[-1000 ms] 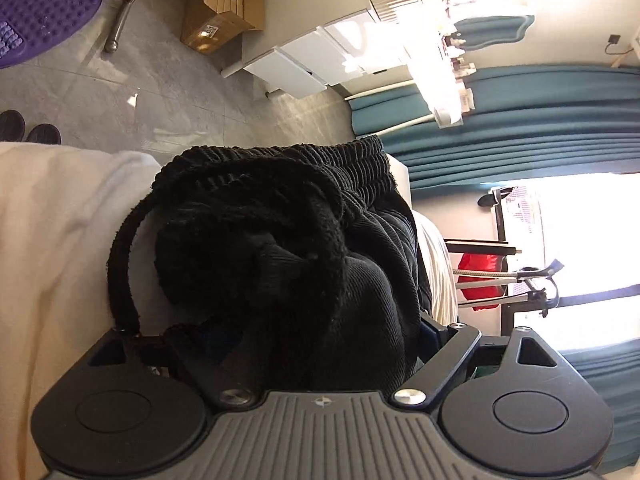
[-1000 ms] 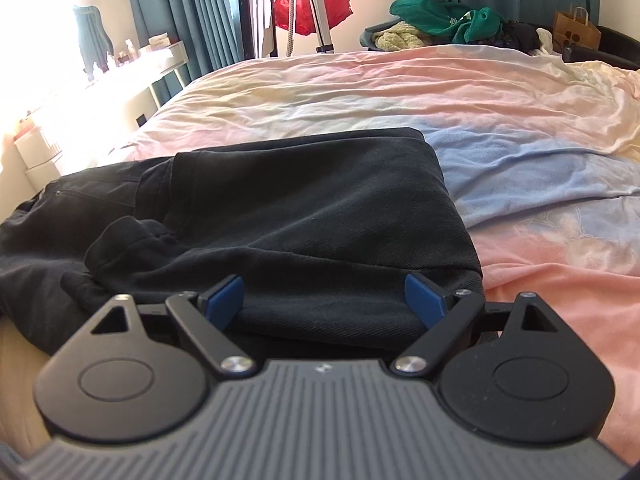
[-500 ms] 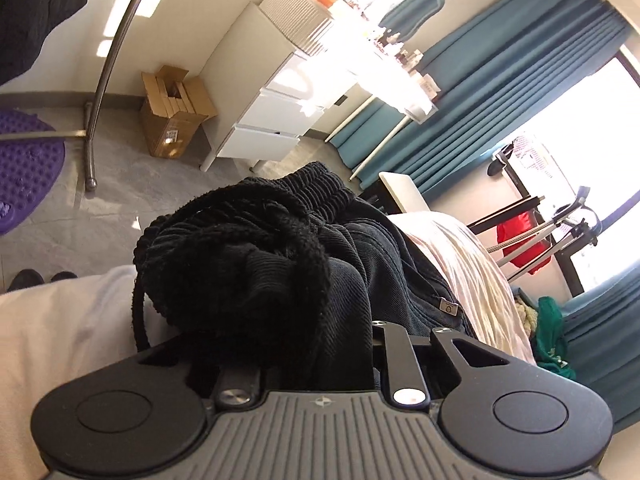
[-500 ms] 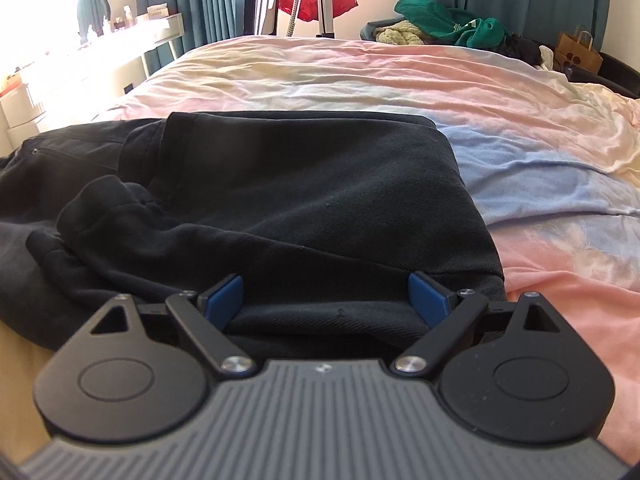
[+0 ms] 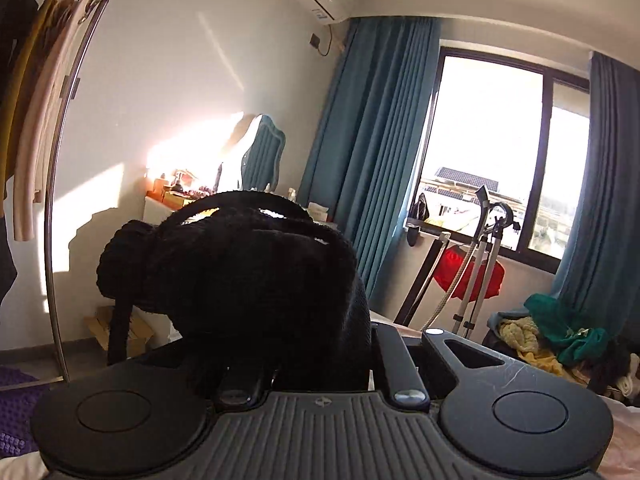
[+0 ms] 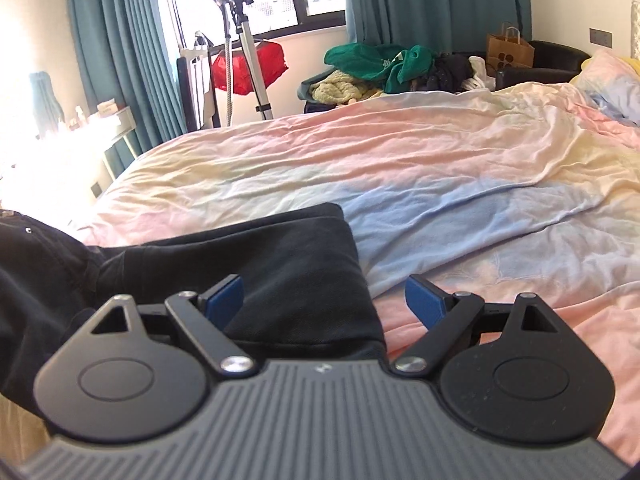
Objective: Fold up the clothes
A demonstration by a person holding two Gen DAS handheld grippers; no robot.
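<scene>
Black trousers [image 5: 248, 280] bunched in left claw [image 5: 304, 360], lifted.

Trousers [image 6: 248, 272] lying on the bed [image 6: 440, 184] ahead-left of the right gripper [image 6: 324, 300], clothes pile [image 6: 380, 68] sitting far ahead, garment bunch [image 5: 240, 272] rising before the left gripper [image 5: 304, 360]
</scene>
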